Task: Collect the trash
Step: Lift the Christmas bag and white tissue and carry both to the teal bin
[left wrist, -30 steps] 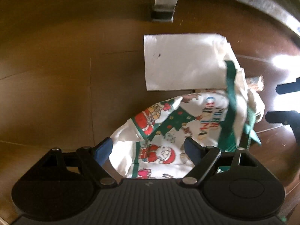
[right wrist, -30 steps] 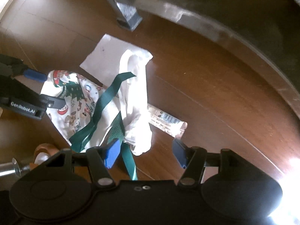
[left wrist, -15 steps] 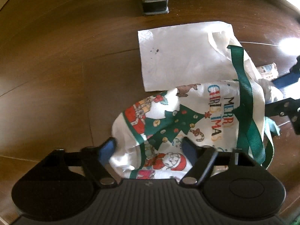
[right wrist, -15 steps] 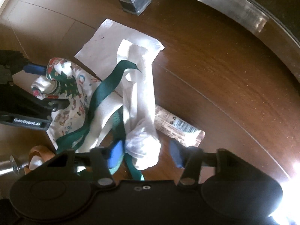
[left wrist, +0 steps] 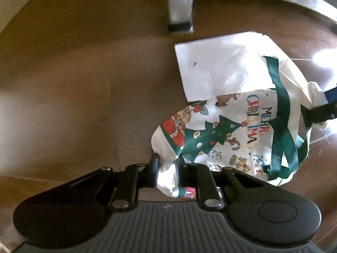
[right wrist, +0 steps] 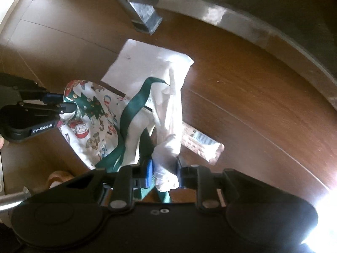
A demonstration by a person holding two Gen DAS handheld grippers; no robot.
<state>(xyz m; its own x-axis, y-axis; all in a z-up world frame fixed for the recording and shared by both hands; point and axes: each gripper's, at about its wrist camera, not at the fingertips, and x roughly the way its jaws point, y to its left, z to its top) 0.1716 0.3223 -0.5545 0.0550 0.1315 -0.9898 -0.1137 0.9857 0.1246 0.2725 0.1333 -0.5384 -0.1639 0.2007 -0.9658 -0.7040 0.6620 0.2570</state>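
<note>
Both grippers, wide apart half a second ago, are now clamped on the Christmas bag (left wrist: 227, 139): the left gripper (left wrist: 167, 169) pinches its printed bottom corner, the right gripper (right wrist: 163, 171) its bunched white rim beside the green ribbon handles (right wrist: 134, 107). The bag, on the wooden floor (left wrist: 73, 88), can probably now be spread open for loading. Its contents are not visible. A wrapper (right wrist: 200, 141) and a paper sheet (right wrist: 145, 63) lie partly beneath it, uncollected.

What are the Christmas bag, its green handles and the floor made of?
Christmas bag: thin, soft plastic or fabric, printed; it crumples where the left tool pinches it. Green handles: woven ribbon, ribbed texture. Floor: glossy brown wood-look boards with seams and reflections.
</note>
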